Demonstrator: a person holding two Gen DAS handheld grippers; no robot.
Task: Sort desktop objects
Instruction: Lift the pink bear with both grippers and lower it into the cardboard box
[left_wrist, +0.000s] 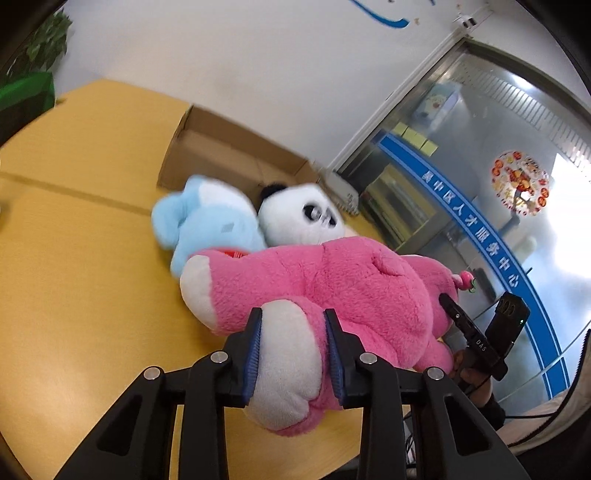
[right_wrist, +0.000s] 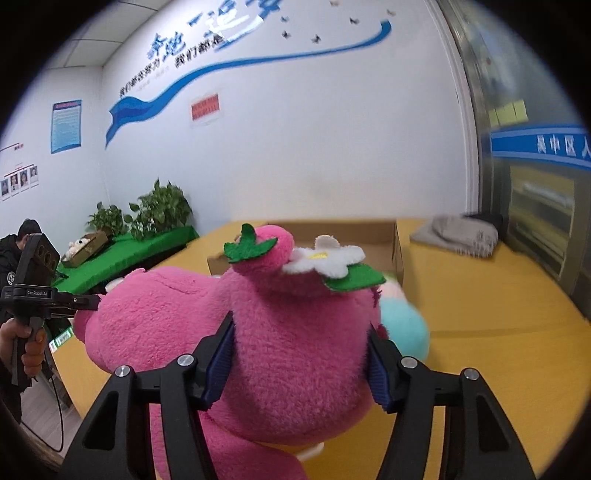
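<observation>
Two grippers, left (left_wrist: 293, 354) and right (right_wrist: 301, 365), jaws clamped on my pink plush (left_wrist: 332, 280); uneven lifting risks slipping, toppling panda (left_wrist: 299, 218).

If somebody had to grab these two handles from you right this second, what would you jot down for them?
Left gripper: shut on a white-soled foot of the pink plush bear.
Right gripper: shut on the bear's head end, by the felt flower.
Blue plush and panda plush lie on the yellow table, in front of the open cardboard box.
Done: bear gripped at both ends.
Left: probably carry it to the box; then the other two toys.
</observation>
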